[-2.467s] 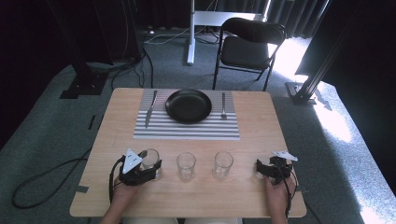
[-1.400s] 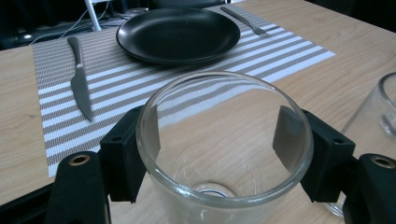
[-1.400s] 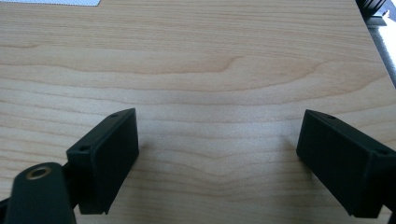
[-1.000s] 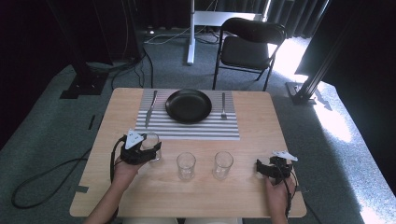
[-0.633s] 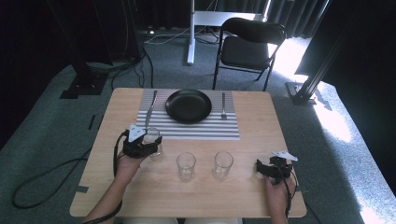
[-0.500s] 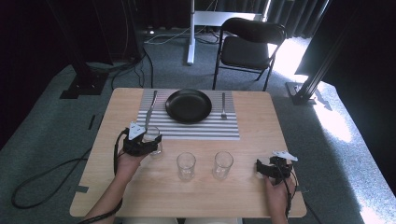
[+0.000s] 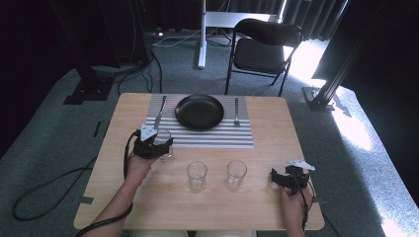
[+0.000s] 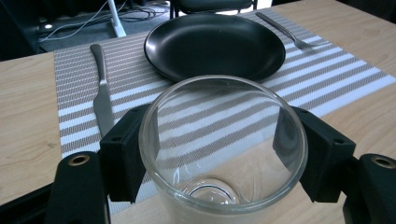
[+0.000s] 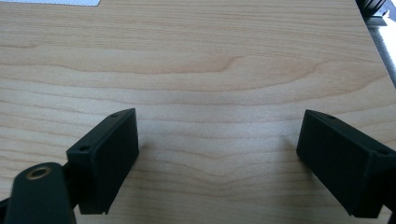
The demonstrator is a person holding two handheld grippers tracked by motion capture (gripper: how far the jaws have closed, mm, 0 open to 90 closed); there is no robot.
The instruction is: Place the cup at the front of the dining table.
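A clear drinking glass (image 8: 223, 186) stands upright between the two black jaws of my left gripper (image 8: 222, 156), which press on its sides. From above, this glass (image 7: 165, 145) and the left gripper (image 7: 159, 146) are at the near left corner of the striped placemat (image 7: 207, 138). I cannot tell whether the glass rests on the table or hangs just above it. Near the table's front right, my right gripper (image 7: 288, 177) lies open. Bare wood shows between its jaws in the right gripper (image 9: 217, 156) view.
Two more empty glasses (image 7: 196, 175) (image 7: 236, 174) stand in a row at the table's middle front. The placemat carries a black plate (image 7: 199, 111), a knife (image 7: 159, 114) on its left and a fork (image 7: 236, 111) on its right. A chair (image 7: 262, 49) stands beyond the table.
My left gripper has carried its glass away from the front row, forward and slightly right, to the placemat's near left corner below the knife. The right gripper has not moved.
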